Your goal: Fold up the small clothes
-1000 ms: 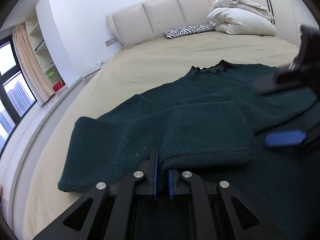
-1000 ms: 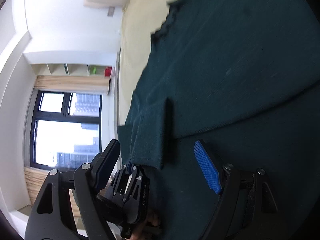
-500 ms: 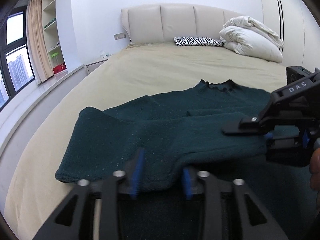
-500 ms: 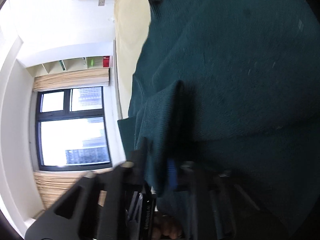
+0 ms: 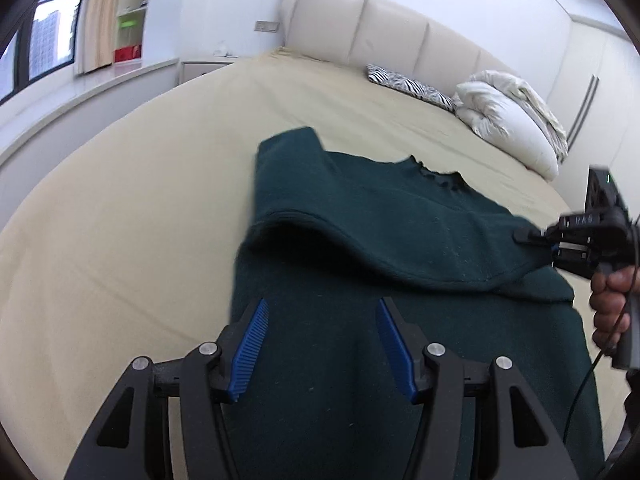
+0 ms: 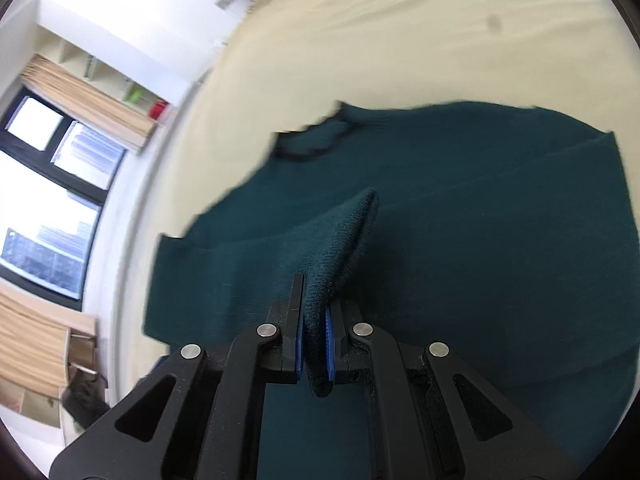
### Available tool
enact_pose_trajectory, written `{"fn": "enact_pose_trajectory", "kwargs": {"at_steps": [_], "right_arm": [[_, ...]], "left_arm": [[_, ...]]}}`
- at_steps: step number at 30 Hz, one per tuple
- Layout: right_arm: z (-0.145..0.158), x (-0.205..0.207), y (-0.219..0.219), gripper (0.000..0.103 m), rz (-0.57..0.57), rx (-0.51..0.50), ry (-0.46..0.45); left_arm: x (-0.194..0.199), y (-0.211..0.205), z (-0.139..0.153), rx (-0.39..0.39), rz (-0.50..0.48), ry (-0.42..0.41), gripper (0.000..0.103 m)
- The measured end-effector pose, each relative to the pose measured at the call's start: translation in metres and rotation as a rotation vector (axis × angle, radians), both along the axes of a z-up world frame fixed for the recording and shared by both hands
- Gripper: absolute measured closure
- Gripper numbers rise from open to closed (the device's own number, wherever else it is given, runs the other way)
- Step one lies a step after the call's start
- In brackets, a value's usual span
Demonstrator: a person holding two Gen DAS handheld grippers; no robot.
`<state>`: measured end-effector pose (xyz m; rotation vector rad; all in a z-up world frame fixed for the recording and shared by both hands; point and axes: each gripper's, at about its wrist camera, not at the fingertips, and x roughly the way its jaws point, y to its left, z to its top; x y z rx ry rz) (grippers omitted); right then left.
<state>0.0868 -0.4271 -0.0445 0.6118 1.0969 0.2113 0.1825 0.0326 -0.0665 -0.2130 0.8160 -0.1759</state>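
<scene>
A: Sweater (image 5: 400, 220), dark green, lies spread on the bed (image 5: 140, 184), neck ruffle toward the headboard (image 5: 360, 28), and your right hand-held gripper (image 6: 314, 344) is pinching a thick fold of its knit between the blue pads.

B: And my left one?

A: Your left hand-held gripper (image 5: 320, 344) is spread wide, nothing between the fingers. It hovers over the near part of the sweater. I cannot tell whether it touches the cloth.

B: Which step would you say I'm in?

A: By my reading, a sleeve or side fold across the body. In the left wrist view a band of knit runs from the left shoulder across to your right gripper, raised enough to cast a dark shadow beneath it. The fold looks carried over but not laid flat.

B: So what does the next move ask of me?

A: Probably lowering that pinched edge onto the body and letting go only once it rests, so the knit does not spring back. The fabric looks thick and soft, and it may bunch where you grip it. Your free left gripper could press or smooth the fold.

B: Anything nearby to mind?

A: Little. A zebra-print pillow (image 5: 412, 86) and a bundled white duvet (image 5: 516, 120) sit well apart, up near the headboard. A window (image 6: 52, 184) and tan curtains (image 6: 92, 100) are off to the side.
</scene>
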Motion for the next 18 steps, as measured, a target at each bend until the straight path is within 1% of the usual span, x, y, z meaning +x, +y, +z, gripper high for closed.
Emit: {"fn": "enact_pose_trajectory", "kwargs": {"at_steps": [3,4,5,6,7,10,11,12,16,18], "right_arm": [[-0.014,0.001,-0.010,0.096,-0.032,0.020,0.015],[-0.016,0.000,-0.012,0.096,-0.036,0.011,0.019],[-0.027,-0.011,-0.021,0.096,-0.035,-0.005,0.018],[-0.029,-0.015,-0.026,0.096,-0.033,-0.021,0.017],[-0.028,-0.016,-0.029,0.096,-0.036,-0.036,0.015],[-0.025,-0.020,-0.031,0.096,-0.045,-0.062,0.008],[-0.022,-0.015,-0.023,0.096,-0.044,-0.083,0.002],[-0.019,-0.015,-0.024,0.096,-0.043,-0.099,-0.004],[-0.016,-0.003,-0.014,0.096,-0.035,-0.133,-0.022],[-0.016,-0.001,-0.014,0.096,-0.036,-0.141,-0.022]], "left_arm": [[0.001,0.020,0.014,-0.068,0.060,-0.024,0.044],[0.003,0.026,0.019,-0.081,0.079,-0.036,0.044],[0.006,0.032,0.025,-0.100,0.091,-0.047,0.046],[0.010,0.036,0.030,-0.117,0.096,-0.053,0.051],[0.013,0.042,0.036,-0.130,0.105,-0.061,0.053],[0.027,0.055,0.050,-0.148,0.127,-0.085,0.065],[0.033,0.058,0.052,-0.155,0.131,-0.083,0.072],[0.039,0.061,0.054,-0.167,0.134,-0.078,0.078],[0.067,0.064,0.057,-0.240,0.105,-0.055,0.080],[0.087,0.056,0.053,-0.261,0.054,-0.025,0.081]]}}
